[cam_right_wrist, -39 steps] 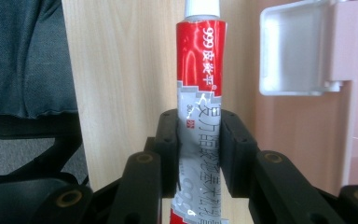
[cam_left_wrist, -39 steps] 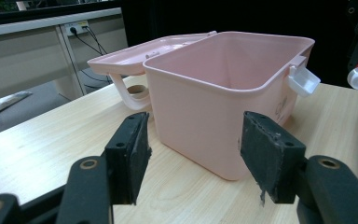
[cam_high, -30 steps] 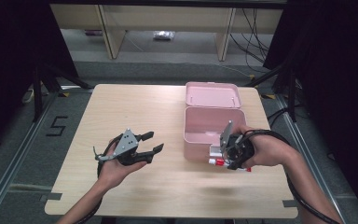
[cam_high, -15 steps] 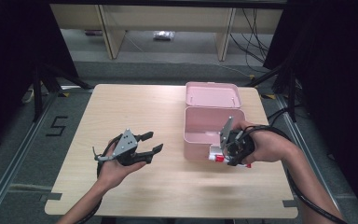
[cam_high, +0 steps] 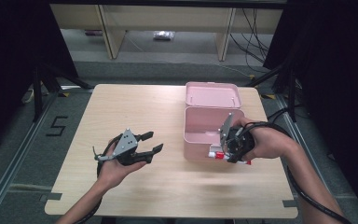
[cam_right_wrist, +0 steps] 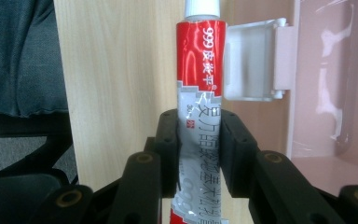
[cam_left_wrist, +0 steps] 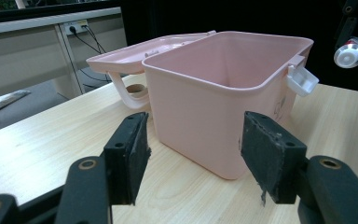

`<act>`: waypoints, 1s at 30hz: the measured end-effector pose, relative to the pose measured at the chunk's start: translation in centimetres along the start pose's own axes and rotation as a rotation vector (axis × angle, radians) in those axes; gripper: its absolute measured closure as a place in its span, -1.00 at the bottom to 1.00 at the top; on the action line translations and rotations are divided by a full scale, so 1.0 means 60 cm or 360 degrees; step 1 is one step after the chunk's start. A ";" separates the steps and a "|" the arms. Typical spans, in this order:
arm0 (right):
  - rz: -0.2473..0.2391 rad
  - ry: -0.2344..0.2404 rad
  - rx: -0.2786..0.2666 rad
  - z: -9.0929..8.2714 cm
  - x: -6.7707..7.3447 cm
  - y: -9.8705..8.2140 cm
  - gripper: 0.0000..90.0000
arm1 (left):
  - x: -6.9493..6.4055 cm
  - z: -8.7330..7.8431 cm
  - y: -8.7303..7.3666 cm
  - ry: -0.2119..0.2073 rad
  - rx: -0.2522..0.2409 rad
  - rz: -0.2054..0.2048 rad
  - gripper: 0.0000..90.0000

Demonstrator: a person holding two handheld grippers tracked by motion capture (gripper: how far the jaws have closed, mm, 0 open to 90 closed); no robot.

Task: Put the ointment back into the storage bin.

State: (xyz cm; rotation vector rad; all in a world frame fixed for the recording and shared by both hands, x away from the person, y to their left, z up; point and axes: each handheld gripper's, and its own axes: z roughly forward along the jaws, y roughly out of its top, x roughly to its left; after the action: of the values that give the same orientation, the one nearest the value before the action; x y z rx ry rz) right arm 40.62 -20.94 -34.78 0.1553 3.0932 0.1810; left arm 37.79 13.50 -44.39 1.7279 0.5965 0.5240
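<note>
The right hand-held gripper [cam_right_wrist: 199, 140] has its two black jaws pressed against the flattened lower part of a red and silver ointment tube [cam_right_wrist: 200, 93], one pad on each side, so the tube is firmly held. In the right gripper view the tube rises between the jaws with its white cap cut off at the top edge; its tail end runs out of the frame below. In the high view the tube [cam_high: 216, 154] hangs just beside the front wall of the open pink box [cam_high: 200, 135], at the near right part of the worktop [cam_high: 168, 186], and the hand covers most of it.

The left hand-held gripper [cam_high: 151, 142] stands wide open and holds nothing; its jaws point toward the box [cam_left_wrist: 214, 93], well apart from it. The box's lid [cam_high: 212, 94] lies folded back behind it.
</note>
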 end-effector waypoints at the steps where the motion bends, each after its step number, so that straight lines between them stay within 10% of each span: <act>1: 0.0012 0.0005 -0.0003 0.000 0.001 0.000 0.61 | 0.000 0.000 0.000 0.0000 0.0001 0.0000 -0.10; 30: 0.0007 -0.0039 0.0002 -0.027 -0.017 0.003 0.61 | -0.001 0.004 0.004 -0.0006 0.0003 0.0006 -0.10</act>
State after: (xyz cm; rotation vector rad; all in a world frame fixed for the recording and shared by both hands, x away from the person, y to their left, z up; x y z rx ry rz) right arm 41.57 -21.05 -33.14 0.1634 3.0688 0.1764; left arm 37.92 13.28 -44.22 1.7315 0.5911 0.5228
